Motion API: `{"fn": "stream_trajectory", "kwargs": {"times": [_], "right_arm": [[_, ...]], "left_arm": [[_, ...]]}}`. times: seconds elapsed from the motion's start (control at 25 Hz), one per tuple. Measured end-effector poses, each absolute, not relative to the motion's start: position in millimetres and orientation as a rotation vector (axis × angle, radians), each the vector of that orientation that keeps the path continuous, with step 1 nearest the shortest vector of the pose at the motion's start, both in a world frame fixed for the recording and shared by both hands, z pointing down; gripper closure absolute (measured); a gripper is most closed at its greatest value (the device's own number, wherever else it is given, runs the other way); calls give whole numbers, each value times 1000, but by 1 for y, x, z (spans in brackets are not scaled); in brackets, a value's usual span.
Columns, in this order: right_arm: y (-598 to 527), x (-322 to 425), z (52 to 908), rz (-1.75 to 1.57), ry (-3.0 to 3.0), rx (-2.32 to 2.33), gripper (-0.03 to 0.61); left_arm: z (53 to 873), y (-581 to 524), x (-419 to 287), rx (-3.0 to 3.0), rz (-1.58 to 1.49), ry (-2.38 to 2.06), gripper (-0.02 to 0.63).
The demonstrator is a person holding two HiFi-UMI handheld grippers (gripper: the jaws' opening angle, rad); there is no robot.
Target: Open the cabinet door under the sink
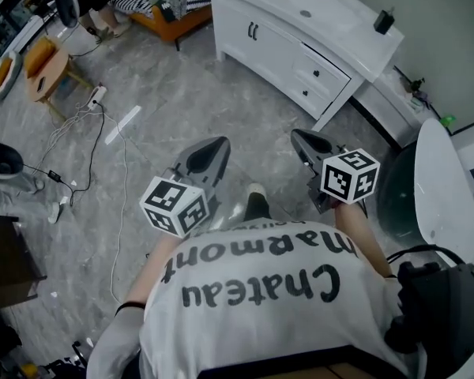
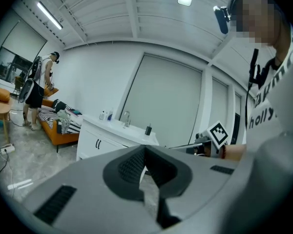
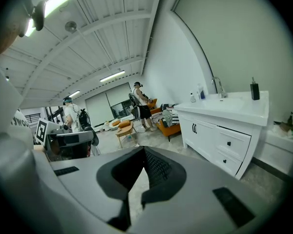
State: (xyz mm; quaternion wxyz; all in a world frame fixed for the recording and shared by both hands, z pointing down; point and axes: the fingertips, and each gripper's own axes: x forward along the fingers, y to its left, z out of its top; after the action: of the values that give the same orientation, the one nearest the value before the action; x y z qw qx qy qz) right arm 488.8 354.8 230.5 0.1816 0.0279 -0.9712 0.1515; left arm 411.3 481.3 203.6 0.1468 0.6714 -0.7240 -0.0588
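**White shirt up close, grippers shut, cabinet not yet reached**

White T-shirt fills the bottom of the head view. Just above it, the left gripper and right gripper are carried side by side. Each has its jaws pressed together on nothing, probably because the work lies well apart from them. The sink cabinet stands at upper centre. Its two door handles sit side by side, and the doors and drawers are closed, so whatever is inside stays hidden. A dark dispenser stands at the right end of the countertop.
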Motion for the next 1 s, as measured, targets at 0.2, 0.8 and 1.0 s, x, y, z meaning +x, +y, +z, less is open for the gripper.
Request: {"fn": "stream_trajectory", "kwargs": {"times": [0.2, 0.8, 1.0], "right_arm": [[319, 457, 232, 419, -2736, 50, 572], [217, 382, 237, 404, -2712, -22, 574], [189, 365, 239, 400, -2708, -55, 573]], "left_arm": [[203, 448, 382, 1910, -165, -2107, 606], [212, 357, 301, 1804, -172, -2153, 606], [214, 325, 286, 1793, -174, -2172, 606]]}}
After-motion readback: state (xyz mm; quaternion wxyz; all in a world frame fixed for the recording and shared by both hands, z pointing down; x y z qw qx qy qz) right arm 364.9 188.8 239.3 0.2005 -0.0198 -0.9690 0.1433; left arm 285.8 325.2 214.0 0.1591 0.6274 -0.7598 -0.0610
